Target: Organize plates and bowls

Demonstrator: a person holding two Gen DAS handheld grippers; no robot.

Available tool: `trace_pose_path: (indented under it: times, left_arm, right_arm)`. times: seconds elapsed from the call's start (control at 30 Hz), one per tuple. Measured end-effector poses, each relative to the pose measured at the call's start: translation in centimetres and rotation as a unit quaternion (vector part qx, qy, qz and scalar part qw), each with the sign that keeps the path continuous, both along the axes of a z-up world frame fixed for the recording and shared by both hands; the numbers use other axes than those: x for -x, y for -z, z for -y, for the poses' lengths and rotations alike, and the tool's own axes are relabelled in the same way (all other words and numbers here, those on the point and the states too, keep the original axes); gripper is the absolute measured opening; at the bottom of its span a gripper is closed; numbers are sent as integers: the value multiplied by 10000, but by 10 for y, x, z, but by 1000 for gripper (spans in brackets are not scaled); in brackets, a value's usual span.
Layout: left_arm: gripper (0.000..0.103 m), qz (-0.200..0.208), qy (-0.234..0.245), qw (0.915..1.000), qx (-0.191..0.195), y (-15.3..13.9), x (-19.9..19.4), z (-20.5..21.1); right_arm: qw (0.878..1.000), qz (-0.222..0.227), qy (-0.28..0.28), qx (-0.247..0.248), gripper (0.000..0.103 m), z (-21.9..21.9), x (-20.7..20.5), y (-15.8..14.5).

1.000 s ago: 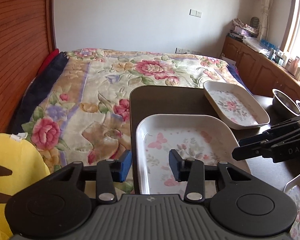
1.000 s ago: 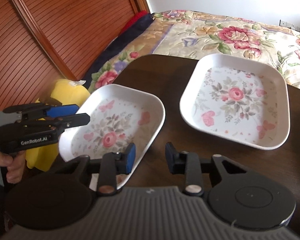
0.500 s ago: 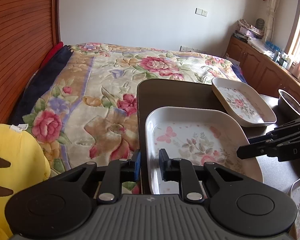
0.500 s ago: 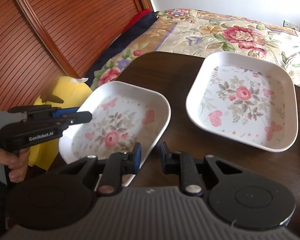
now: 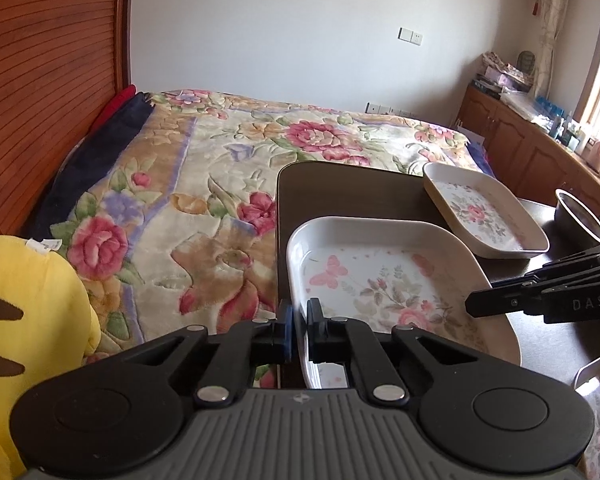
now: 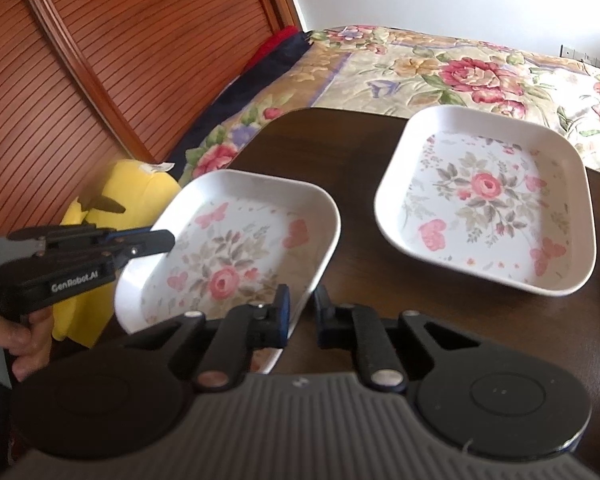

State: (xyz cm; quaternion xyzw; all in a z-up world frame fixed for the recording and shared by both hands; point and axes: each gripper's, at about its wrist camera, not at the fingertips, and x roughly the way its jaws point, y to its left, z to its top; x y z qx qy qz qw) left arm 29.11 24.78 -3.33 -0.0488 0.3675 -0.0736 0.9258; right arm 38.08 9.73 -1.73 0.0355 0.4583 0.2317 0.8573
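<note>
Near plate (image 5: 384, 280) at the table (image 5: 340, 188) edge nearest me. My left hand-held gripper (image 5: 298, 330) pinches its left rim; right hand-held gripper (image 6: 300, 316) pinches its right rim. Risk: thin rim grips slipping, tipping the plate off the table.

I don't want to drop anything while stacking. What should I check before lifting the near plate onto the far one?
1. Left tool clamped on the near plate rim: ok.
2. Right tool clamped on the rim across from it: ok, though the contact is partly hidden.
3. Near plate carries nothing: ok.
4. Far plate carries nothing, ready to receive: ok.
5. Table bare between the two plates: ok.
6. Near plate held level: cannot tell.
</note>
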Motion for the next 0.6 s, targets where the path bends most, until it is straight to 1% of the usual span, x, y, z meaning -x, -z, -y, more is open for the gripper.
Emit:
trace_pose_path:
  times: [0.33,0.6]
  left_arm:
    - [33,43,-72,9997,236,-6,11,8]
    - [33,86,-55,9997,233,-10,18,23]
  right_arm:
    - [9996,-7,165,-243,10,16,3,0]
    - [9989,-7,265,-396,9,31,9,-1]
